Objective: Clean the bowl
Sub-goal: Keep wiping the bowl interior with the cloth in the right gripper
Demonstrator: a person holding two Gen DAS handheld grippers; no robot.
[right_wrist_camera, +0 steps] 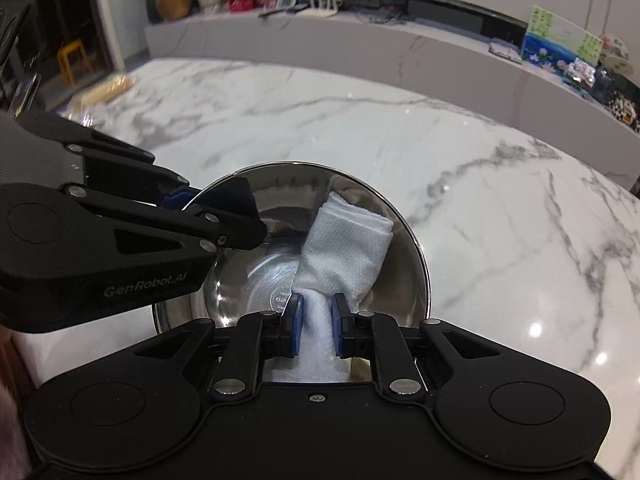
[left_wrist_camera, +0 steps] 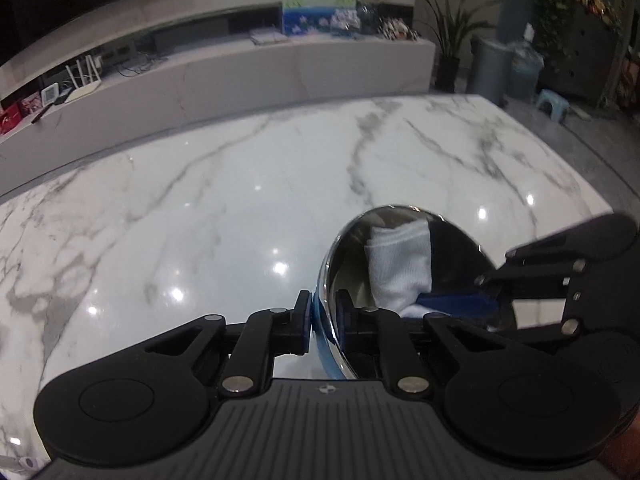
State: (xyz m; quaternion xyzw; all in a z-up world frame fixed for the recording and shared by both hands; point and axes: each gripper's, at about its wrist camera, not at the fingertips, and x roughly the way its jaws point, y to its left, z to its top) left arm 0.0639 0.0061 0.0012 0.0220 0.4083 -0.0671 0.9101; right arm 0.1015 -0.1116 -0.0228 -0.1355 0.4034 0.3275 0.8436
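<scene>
A shiny steel bowl (left_wrist_camera: 350,268) sits tilted on the white marble table (left_wrist_camera: 200,208). My left gripper (left_wrist_camera: 323,312) is shut on the bowl's near rim, one pad outside the wall and one inside. A folded white cloth (left_wrist_camera: 396,264) lies against the bowl's inner wall. In the right wrist view my right gripper (right_wrist_camera: 316,326) is shut on the lower end of the cloth (right_wrist_camera: 344,248), which reaches up the inside of the bowl (right_wrist_camera: 404,264). The left gripper (right_wrist_camera: 200,208) clamps the rim at the left there. The right gripper (left_wrist_camera: 468,294) enters from the right in the left wrist view.
The marble table (right_wrist_camera: 500,200) spreads wide beyond the bowl. A pale packet (right_wrist_camera: 104,88) lies at its far left corner. A low marble cabinet (right_wrist_camera: 360,40) with small items runs behind the table. Bins (left_wrist_camera: 492,68) and a blue stool (left_wrist_camera: 550,100) stand on the floor.
</scene>
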